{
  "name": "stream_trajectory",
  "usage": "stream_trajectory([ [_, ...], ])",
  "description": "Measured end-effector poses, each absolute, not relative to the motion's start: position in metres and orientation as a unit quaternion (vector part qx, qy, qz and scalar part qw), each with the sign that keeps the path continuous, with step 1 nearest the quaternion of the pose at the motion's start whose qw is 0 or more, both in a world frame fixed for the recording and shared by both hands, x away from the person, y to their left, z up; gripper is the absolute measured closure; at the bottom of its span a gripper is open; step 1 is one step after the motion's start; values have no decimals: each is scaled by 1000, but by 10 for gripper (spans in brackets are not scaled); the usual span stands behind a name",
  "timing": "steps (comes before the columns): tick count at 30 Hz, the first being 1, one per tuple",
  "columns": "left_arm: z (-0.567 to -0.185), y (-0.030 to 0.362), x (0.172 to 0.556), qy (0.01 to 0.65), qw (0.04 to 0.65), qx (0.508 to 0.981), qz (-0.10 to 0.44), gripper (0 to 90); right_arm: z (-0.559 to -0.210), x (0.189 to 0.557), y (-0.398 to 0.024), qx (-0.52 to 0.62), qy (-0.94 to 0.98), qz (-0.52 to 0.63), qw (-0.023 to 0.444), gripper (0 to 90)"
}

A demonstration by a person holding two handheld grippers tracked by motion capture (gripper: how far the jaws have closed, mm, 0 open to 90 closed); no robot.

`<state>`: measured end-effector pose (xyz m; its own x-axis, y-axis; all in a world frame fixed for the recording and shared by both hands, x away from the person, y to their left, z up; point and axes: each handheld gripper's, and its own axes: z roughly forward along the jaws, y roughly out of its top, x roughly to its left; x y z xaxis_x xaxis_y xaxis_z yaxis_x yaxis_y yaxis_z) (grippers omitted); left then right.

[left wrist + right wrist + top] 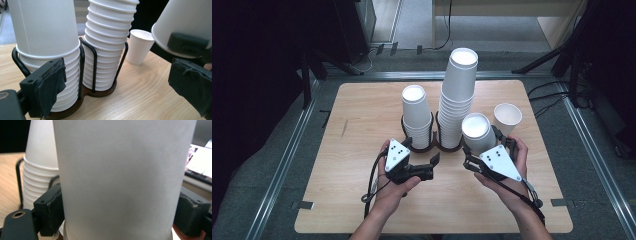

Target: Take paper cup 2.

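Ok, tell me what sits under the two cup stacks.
Both stacks, the short one and the tall one, stand upside down in a dark two-ring wire holder with a brown base on the table. The stacks cover the base inside the rings.

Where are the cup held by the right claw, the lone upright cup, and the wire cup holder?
held cup [120, 177], right gripper view, side wall.
lone upright cup [507, 115], high view, inner wall below the rim.
wire cup holder [94, 56], left gripper view, black upright wire.

upright cup [507, 117]: table's right | short stack [416, 116], tall stack [458, 95]: wire holder [432, 146]
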<state>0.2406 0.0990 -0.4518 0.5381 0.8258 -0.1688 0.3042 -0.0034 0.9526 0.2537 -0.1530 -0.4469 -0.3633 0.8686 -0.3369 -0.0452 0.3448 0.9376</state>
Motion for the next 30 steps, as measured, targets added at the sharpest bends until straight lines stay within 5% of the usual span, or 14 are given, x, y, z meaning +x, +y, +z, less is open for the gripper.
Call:
stream_trajectory([
  [30,-446,97,236,384,581,690,196,19,-486,251,-131,151,704,357,595,124],
])
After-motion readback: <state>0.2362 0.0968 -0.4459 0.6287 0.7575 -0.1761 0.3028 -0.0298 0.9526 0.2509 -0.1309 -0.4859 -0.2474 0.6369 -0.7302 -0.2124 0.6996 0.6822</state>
